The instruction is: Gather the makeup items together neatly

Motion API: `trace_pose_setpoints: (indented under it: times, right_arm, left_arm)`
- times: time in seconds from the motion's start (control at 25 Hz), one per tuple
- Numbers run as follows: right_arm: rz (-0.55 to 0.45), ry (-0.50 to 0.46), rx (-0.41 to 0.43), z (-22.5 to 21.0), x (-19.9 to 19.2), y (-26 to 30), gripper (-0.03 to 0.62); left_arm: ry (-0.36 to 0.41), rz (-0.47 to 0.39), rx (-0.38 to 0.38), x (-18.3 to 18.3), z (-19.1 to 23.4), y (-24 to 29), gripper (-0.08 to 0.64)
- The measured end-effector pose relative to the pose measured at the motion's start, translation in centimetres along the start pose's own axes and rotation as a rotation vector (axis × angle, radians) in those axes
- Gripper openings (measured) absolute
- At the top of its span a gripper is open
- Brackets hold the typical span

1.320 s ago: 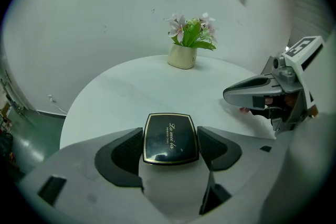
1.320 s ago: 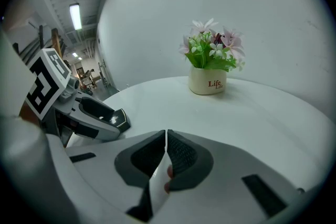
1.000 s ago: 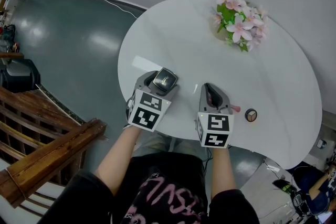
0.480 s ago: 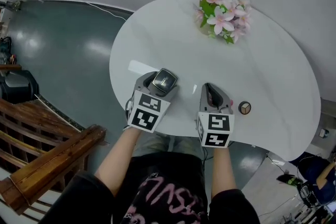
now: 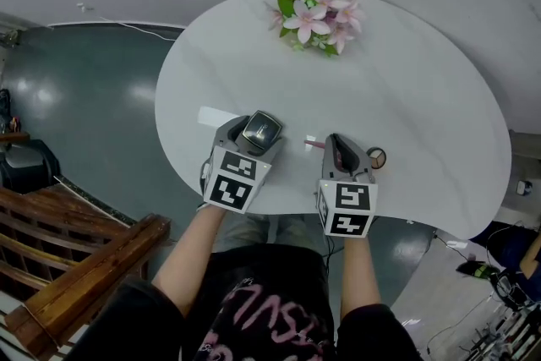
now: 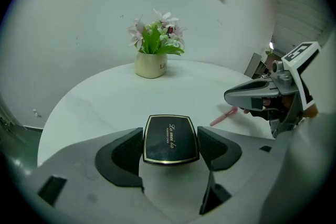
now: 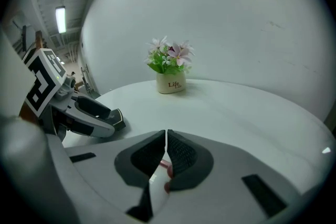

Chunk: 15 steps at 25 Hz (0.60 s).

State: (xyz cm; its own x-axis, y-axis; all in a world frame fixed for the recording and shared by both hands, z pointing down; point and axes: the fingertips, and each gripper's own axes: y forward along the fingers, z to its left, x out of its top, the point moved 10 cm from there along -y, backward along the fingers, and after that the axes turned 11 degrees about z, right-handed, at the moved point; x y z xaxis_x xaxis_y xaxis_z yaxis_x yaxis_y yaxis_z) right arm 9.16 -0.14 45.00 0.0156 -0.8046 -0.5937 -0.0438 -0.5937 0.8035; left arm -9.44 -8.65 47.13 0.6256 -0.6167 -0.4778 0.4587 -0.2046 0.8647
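A black compact (image 5: 264, 132) with a gold rim (image 6: 171, 138) sits between the pads of my left gripper (image 5: 261, 123), which is shut on it near the table's front edge. My right gripper (image 5: 336, 143) hovers beside it with its pads pressed together (image 7: 166, 147). A pink stick (image 5: 314, 144) lies on the white table (image 5: 423, 97), and one end runs under the right gripper's tips (image 6: 231, 98). The same pink stick (image 6: 223, 116) also shows beneath the shut pads (image 7: 165, 166); I cannot tell whether it is gripped. A small round makeup pot (image 5: 377, 157) rests just right of that gripper.
A cream pot of pink flowers (image 5: 311, 13) stands at the table's far side (image 6: 151, 64) (image 7: 170, 83). The table's curved front edge runs just under both grippers. Grey floor and a wooden railing (image 5: 76, 266) lie to the left.
The table and flowers have slid left in the head view. Both grippers have shifted right along the table: the pink stick now shows left of the right gripper, and the round pot is closer.
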Motion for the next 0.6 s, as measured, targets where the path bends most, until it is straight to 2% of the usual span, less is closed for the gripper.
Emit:
trace_pose_setpoints:
  times: [0.36,0.6]
  right_arm:
    - [0.000,0.036,-0.039,-2.4,-1.4,-1.6,0.071]
    - [0.002,0.038,-0.045,-3.1,-2.0,-2.4,0.071]
  left_arm:
    - [0.039,0.008,-0.021,1.0,-2.5,0.9,0.311]
    - [0.034,0.014,-0.015,0.9,-3.2,1.0,0.311]
